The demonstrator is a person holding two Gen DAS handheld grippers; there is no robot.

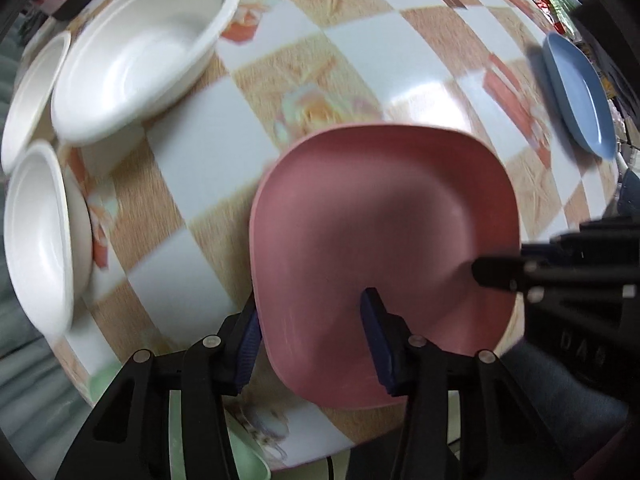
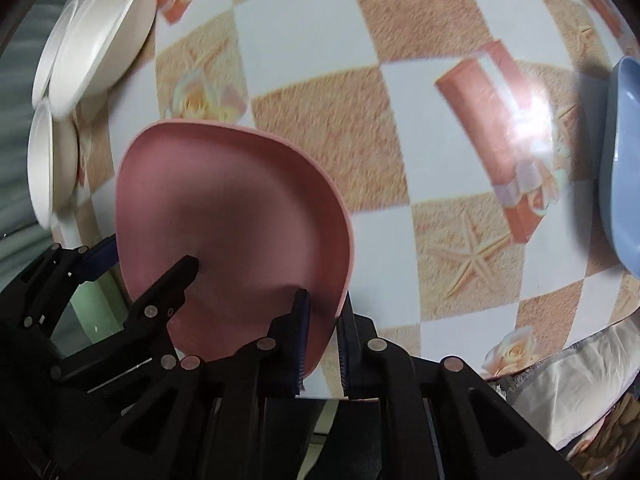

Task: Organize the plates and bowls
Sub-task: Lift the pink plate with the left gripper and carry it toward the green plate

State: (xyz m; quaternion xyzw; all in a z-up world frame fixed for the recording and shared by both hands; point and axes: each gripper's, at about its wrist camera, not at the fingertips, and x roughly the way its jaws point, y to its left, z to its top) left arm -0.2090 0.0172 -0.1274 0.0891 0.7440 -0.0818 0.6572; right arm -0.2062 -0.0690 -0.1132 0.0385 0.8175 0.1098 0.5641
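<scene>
Pink plate, squarish with rounded corners, sits nearest to both cameras, at the near edge of the checkered tabletop, and both grippers are at its rim. The left gripper straddles the plate's near-left rim: one blue-padded finger stands outside the edge and the other inside over the plate's floor, with a clear gap between pad and plate on the inner side, so these fingers are partly closed around the rim, and whether they press it I cannot tell. The right gripper has its fingers pinched tight on the plate's near-right rim, one pad inside and one outside, holding the thin edge between them. In the right wrist view the left gripper's black fingers reach in from the left over the plate. A pale green object shows below the left gripper, partly hidden under it.

Farther out to the left, three white bowls crowd together: a near bowl at the tabletop's left edge, a large bowl beyond it, and a third bowl overlapped by the large one. Well apart to the right, near the tabletop's far-right edge, lies a blue plate. Blurred clutter lines the far side.
</scene>
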